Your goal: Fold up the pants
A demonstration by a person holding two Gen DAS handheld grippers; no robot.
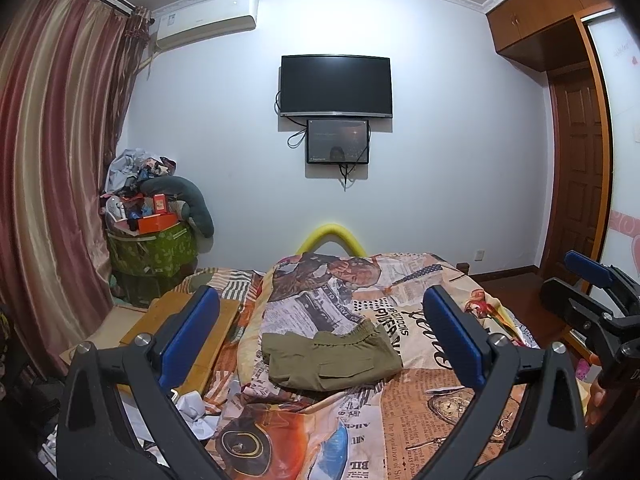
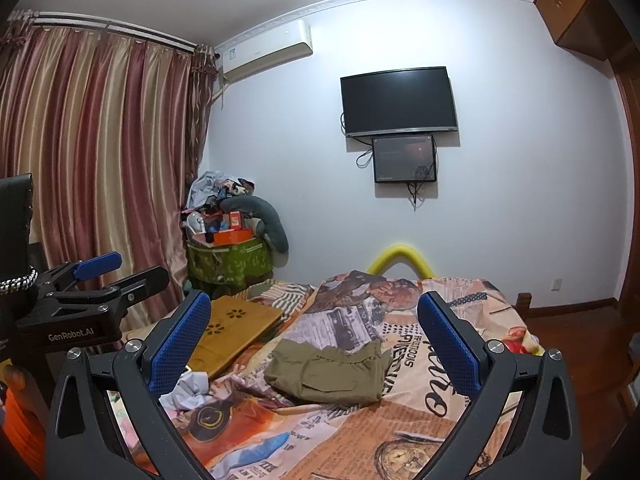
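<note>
**Ana:** Left wrist view first: where were the pants?

**Ben:** The olive-green cotton cargo pants [image 1: 332,360] lay folded into a compact block on the newspaper-print quilt [image 1: 432,408], waistband at the far edge, a flap pocket toward the near edge. Nothing touched them.

**Ana:** And the claws?

**Ben:** The left gripper [image 1: 320,340] was spread wide, its blue pads [image 1: 188,336] flanking the pants from above and short of them, empty. The right gripper [image 2: 316,344] was likewise released and empty, hovering on the near side of the pants.

**Ana:** Room around the pants?

**Ben:** Bare quilt ran on every side of them. Left of the pants, beyond the quilt's edge, lay a tan bamboo lap tray with flower-shaped cut-outs [image 2: 232,332], well apart from them. Near-left of the pants sat crumpled white paper [image 2: 188,392], close to the quilt's rim.

**Ana:** Farther off?

**Ben:** Beyond the pants, a yellow foam tube [image 1: 330,234] arched behind the bed's far end, with a black wall television [image 1: 336,84] above it. Far left of the pants stood a green patterned storage bin piled with clutter [image 1: 154,248] by the striped red-and-gold curtains [image 1: 52,160].
</note>
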